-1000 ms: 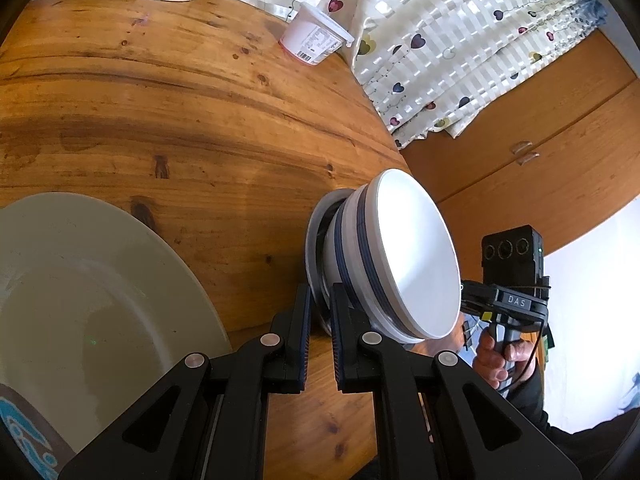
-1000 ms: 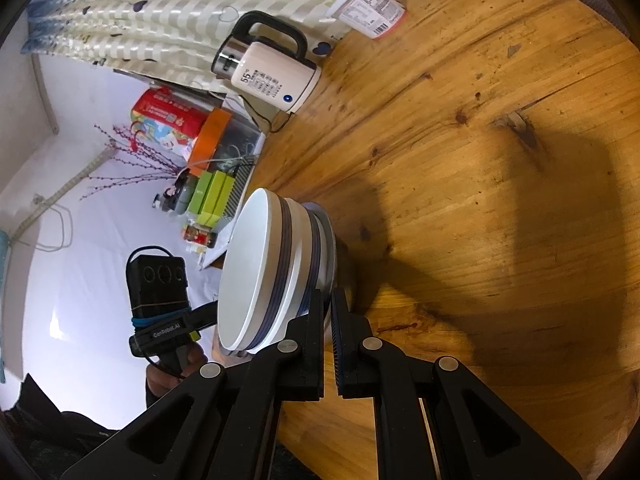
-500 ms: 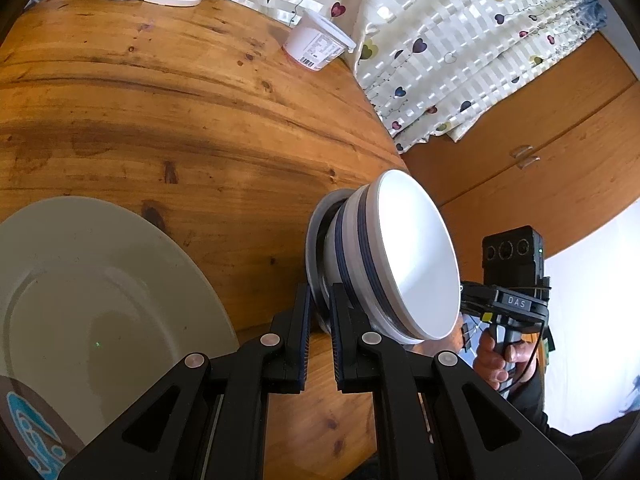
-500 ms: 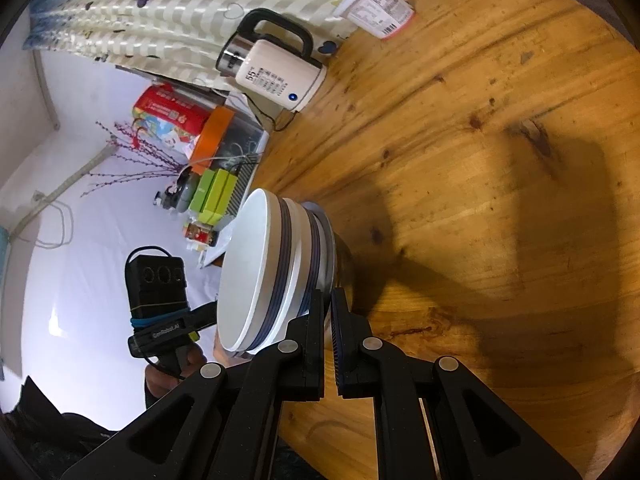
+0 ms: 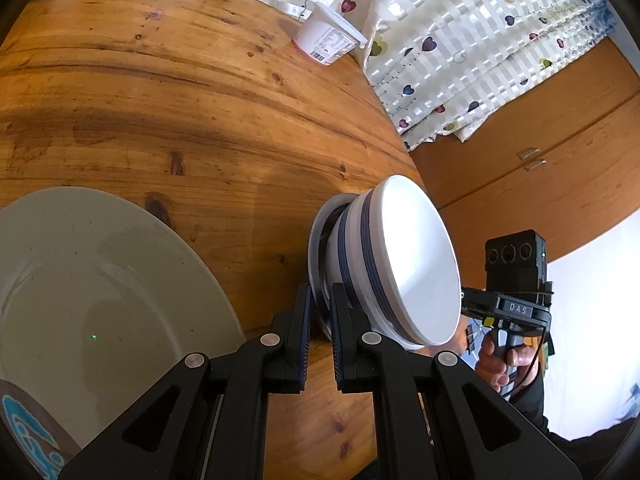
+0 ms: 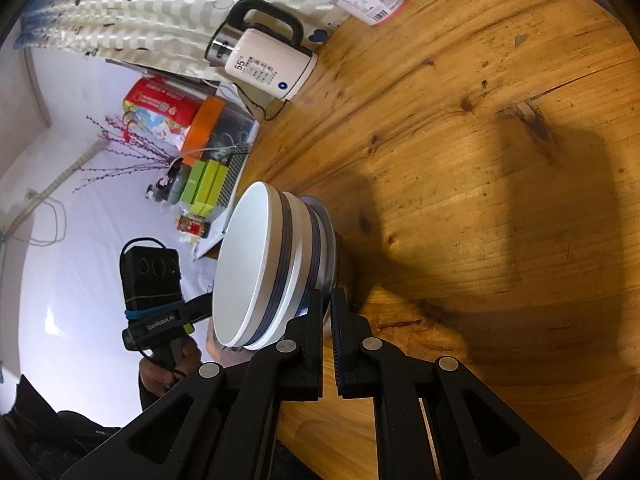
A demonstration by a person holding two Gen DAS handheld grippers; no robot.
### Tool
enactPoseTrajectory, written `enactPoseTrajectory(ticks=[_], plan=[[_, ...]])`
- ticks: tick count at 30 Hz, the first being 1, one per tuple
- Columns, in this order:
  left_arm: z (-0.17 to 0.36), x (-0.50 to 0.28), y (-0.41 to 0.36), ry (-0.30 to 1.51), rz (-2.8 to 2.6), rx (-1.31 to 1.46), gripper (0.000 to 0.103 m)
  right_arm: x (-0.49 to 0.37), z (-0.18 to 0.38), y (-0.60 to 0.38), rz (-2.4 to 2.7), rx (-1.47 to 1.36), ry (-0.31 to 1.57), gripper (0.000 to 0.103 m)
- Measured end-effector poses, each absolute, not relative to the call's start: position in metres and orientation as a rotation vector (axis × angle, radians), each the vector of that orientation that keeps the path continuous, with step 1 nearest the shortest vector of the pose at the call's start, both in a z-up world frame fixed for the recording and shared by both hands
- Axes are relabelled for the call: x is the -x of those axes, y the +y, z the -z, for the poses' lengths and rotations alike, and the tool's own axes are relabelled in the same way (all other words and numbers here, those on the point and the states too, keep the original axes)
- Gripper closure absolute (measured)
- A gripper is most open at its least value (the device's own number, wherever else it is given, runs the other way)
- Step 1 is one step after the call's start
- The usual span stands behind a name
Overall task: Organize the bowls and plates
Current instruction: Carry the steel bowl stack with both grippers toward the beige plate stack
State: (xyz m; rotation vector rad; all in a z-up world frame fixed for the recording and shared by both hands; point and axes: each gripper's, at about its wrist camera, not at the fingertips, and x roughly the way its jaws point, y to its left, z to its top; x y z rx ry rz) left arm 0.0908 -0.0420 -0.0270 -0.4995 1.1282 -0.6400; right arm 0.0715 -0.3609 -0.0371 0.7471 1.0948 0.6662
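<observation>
A stack of white bowls with dark blue bands rests on a small plate whose rim shows under it. It also shows in the right wrist view. My left gripper is shut on the small plate's rim from one side. My right gripper is shut on the same rim from the opposite side. The stack is held just above the wooden table, near its edge. A large pale plate lies on the table to the left of the stack in the left wrist view.
A white kettle and a yoghurt tub stand at the table's far side by a heart-print curtain. Boxes and a tin sit beyond the table edge. A wooden cabinet is behind.
Both grippers have carried the stack a little further over the table. The kettle and tub now sit lower in view. The grips have not changed.
</observation>
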Motion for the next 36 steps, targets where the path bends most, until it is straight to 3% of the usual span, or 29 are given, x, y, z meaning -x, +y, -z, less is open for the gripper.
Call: enactPoseTrajectory(ticks=[9,13,36], plan=[[0.03,-0.091,-0.039,1.138,0.623,0.516,0.091,-0.069,0.036,-0.361,-0.656,-0.752,1.1,0.096],[0.03,-0.091,-0.04,1.134,0.635,0.509,0.095,-0.068,0.035,-0.36,-0.654,-0.748,1.093,0.096],[0.012,-0.084,-0.044,1.076,0.659,0.481,0.096,-0.069,0.028,-0.36,-0.649,-0.75,1.071,0.097]])
